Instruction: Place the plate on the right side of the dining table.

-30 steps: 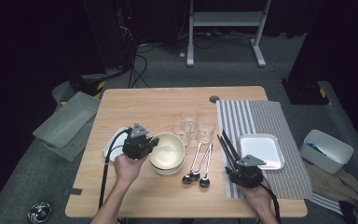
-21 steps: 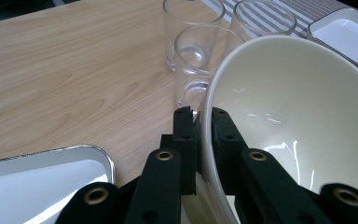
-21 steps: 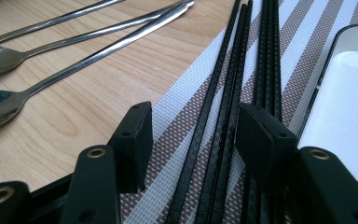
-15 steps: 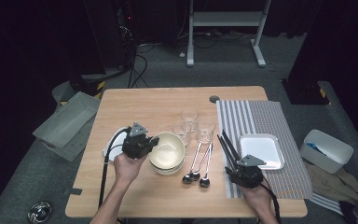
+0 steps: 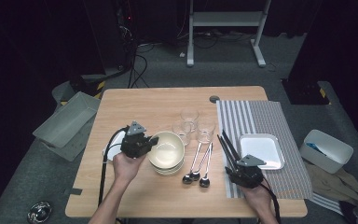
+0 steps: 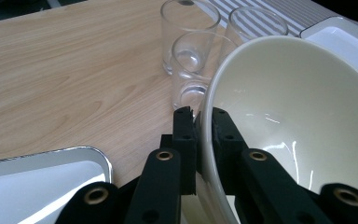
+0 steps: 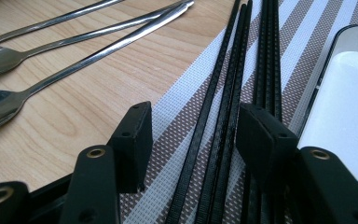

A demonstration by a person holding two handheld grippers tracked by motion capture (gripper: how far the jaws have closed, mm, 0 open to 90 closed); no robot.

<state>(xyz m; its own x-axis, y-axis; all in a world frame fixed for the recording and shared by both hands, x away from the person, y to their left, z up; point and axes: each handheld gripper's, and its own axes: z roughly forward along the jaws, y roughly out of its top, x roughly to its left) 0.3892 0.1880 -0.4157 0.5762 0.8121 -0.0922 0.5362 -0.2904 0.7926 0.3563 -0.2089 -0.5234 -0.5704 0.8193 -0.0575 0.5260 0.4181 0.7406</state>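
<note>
Left gripper [image 6: 200,122]: fingers [image 6: 184,135] pinch the near rim of the top bowl [image 5: 166,147], one inside and one outside, the bowl resting on a short stack near the desk [image 5: 168,105] centre; judged gripped but not yet lifted. Right gripper [image 7: 193,135]: fingers [image 7: 133,140] spread astride black chopsticks [image 7: 223,112] on the mat [image 5: 279,114], not closed on them; this pick-up remains. Bowls: glossy cream ceramic, round, thin-walled. Chopsticks: slender, ribbed, matte. Mat: woven, striped grey and white. Beyond: three long steel spoons [image 5: 196,163], three clear glasses [image 5: 189,115], a white rectangular tray [image 5: 262,150]; pale wood-grain desk.
</note>
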